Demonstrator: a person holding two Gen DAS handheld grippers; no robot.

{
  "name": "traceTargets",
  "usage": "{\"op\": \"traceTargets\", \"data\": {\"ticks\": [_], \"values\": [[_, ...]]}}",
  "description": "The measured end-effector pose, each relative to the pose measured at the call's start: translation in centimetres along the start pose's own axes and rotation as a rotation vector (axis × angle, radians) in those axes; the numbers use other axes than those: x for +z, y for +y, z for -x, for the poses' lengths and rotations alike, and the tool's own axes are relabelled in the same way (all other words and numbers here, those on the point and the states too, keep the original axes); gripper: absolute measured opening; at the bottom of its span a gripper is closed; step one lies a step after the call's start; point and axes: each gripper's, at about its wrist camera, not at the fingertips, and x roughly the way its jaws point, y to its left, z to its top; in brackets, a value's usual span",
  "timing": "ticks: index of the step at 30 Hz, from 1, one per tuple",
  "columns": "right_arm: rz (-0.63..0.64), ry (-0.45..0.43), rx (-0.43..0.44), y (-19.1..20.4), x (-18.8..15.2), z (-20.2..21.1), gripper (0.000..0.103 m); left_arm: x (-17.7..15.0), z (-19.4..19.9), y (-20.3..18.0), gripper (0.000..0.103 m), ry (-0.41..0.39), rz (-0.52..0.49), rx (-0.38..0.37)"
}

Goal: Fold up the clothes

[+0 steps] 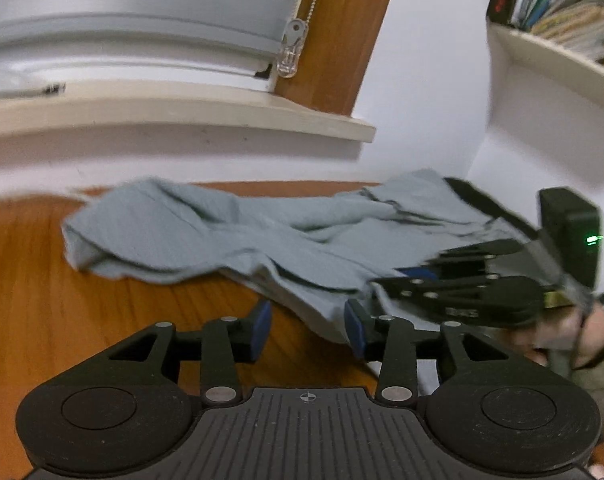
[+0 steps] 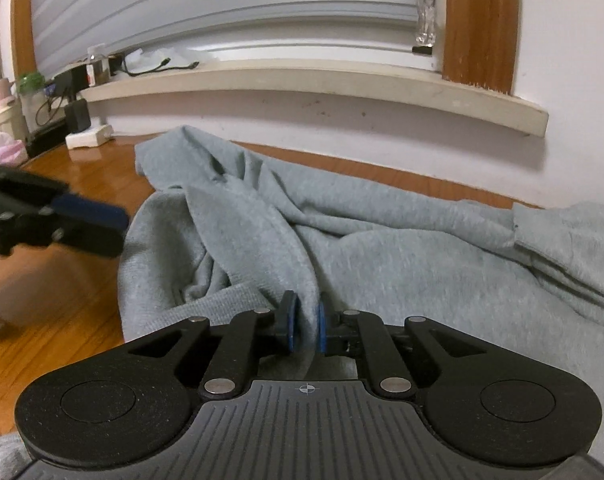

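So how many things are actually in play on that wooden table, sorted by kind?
Grey garment, crumpled on the wooden table: 1
Hand-held grippers: 2, the left gripper open and off the cloth, the right gripper pinching a fold of the garment
Total: 3

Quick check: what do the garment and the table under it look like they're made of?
Garment: soft grey knit, likely cotton fleece or jersey; matte, fuzzy surface, with a ribbed band along one edge.
Table: wood or wood-look laminate, orange-brown, with grain lines and a glossy sheen that reflects light; which of the two cannot be told.
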Motion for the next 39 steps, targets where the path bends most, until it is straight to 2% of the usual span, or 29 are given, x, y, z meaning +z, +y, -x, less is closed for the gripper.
{"op": "traceTargets", "data": {"ticks": [4, 7, 10, 11, 13, 14, 17, 20, 22, 24, 27, 28, 29, 30, 32, 36, 37, 38, 39], "values": [[-0.018, -0.008, -0.002, -0.1, 0.0, 0.1, 0.012, -0.6, -0.6, -0.2, 0.049, 0.011, 0.078, -0.076], [-0.025, -0.018, 0.012, 0.0, 0.1, 0.5, 0.012, -1.0, -1.9, -0.8, 0.045, 0.037, 0.075, -0.08], [-0.031, -0.042, 0.044, -0.1, 0.2, 1.1, 0.015, -1.3, -3.0, -1.1, 0.023, 0.05, 0.069, -0.092], [-0.034, -0.052, 0.056, -0.1, 0.3, 1.4, 0.021, -1.4, -3.0, -1.2, 0.006, 0.05, 0.063, -0.095], [-0.045, -0.079, 0.083, -0.3, 0.4, 2.2, 0.026, -1.3, -2.3, -1.3, 0.002, 0.04, 0.045, -0.092], [-0.05, -0.093, 0.097, -0.4, 0.5, 2.6, 0.028, -1.2, -1.7, -1.3, 0.002, 0.033, 0.037, -0.087], [-0.074, -0.142, 0.119, -0.9, 0.8, 3.8, 0.042, -0.9, 2.1, -0.4, 0.002, 0.02, 0.028, -0.055], [-0.098, -0.157, 0.133, -1.6, 1.1, 4.2, 0.043, -0.8, 6.3, 1.0, 0.002, 0.021, 0.029, -0.015], [-0.104, -0.16, 0.131, -1.9, 1.2, 4.3, 0.044, -1.3, 8.2, 2.2, 0.002, 0.052, 0.034, 0.015], [-0.074, -0.132, 0.092, -1.6, 1.0, 3.3, 0.046, -2.2, 9.1, 3.3, 0.005, 0.11, 0.029, 0.05], [-0.026, -0.096, 0.04, -0.9, 0.6, 2.1, 0.046, -3.5, 10.0, 4.5, 0.007, 0.129, 0.035, 0.141], [-0.014, -0.09, 0.026, -0.8, 0.5, 1.9, 0.046, -3.6, 10.3, 4.8, 0.009, 0.118, 0.044, 0.15], [-0.007, -0.089, 0.017, -0.7, 0.4, 1.8, 0.046, -3.7, 10.6, 4.9, 0.017, 0.106, 0.049, 0.158], [0.001, -0.09, 0.007, -0.6, 0.4, 1.8, 0.047, -3.6, 10.6, 4.5, 0.022, 0.094, 0.04, 0.157], [0.029, -0.093, -0.031, -0.5, 0.3, 1.9, 0.048, -3.5, 10.6, 3.7, 0.023, 0.071, 0.02, 0.153], [0.092, -0.098, -0.116, -0.6, -0.1, 2.0, 0.054, -3.5, 9.8, 0.9, 0.024, 0.06, -0.022, 0.092], [0.093, -0.094, -0.124, -0.9, -0.2, 1.9, 0.054, -3.6, 9.5, 0.2, 0.028, 0.062, -0.026, 0.072], [0.087, -0.089, -0.128, -1.2, -0.4, 1.8, 0.054, -3.8, 9.1, -0.4, 0.038, 0.064, -0.029, 0.053], [0.08, -0.084, -0.132, -1.5, -0.5, 1.7, 0.054, -4.0, 8.7, -0.9, 0.04, 0.068, -0.029, 0.04]]}}
